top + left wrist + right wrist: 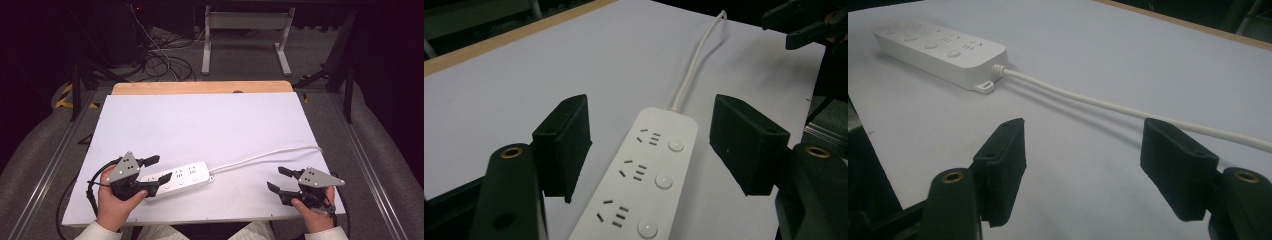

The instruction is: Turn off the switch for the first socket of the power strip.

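A white power strip (pixel 182 176) (pixel 639 175) (pixel 938 52) lies flat on the white table top (pixel 200 125), near the front left. Its white cord (pixel 265 156) (pixel 696 65) (pixel 1128 112) runs right and off the table's right edge. My left gripper (pixel 159 170) (pixel 649 145) is open, its jaws standing on either side of the strip's near end without touching it. My right gripper (pixel 279 179) (pixel 1083 160) is open at the front right, over bare table, with the cord passing just beyond its jaws.
A wooden strip (pixel 200 88) edges the far side of the table. Metal rails (pixel 60 150) run along both sides. Beyond the table stand a white frame (pixel 245 35) and loose cables (pixel 160 60) on the floor.
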Motion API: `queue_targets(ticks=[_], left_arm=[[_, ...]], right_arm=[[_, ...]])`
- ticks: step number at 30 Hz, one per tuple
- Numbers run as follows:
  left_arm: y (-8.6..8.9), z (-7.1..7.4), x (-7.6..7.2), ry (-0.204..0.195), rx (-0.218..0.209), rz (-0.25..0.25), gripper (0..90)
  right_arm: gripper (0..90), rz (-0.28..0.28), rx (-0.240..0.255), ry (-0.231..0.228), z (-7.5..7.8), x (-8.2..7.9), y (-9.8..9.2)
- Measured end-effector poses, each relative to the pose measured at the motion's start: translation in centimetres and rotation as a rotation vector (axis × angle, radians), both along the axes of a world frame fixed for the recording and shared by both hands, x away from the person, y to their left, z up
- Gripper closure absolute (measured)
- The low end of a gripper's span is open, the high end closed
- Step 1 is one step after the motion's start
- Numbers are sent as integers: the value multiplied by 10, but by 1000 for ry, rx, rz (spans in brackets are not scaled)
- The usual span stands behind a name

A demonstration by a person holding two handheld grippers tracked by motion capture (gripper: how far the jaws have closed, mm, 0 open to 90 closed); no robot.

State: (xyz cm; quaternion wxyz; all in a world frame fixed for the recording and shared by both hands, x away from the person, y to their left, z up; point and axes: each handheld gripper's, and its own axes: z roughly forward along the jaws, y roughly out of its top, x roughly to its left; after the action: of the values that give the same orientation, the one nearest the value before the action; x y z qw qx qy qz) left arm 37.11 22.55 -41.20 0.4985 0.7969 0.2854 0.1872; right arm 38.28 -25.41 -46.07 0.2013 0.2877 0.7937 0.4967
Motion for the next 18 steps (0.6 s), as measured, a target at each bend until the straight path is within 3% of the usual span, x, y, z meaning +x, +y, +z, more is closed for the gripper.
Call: queue_targets(ticks=[18], left_arm=[[-41, 6, 20, 22, 14, -53, 346]], right_arm=[[350, 5, -6, 0, 0, 0, 0]])
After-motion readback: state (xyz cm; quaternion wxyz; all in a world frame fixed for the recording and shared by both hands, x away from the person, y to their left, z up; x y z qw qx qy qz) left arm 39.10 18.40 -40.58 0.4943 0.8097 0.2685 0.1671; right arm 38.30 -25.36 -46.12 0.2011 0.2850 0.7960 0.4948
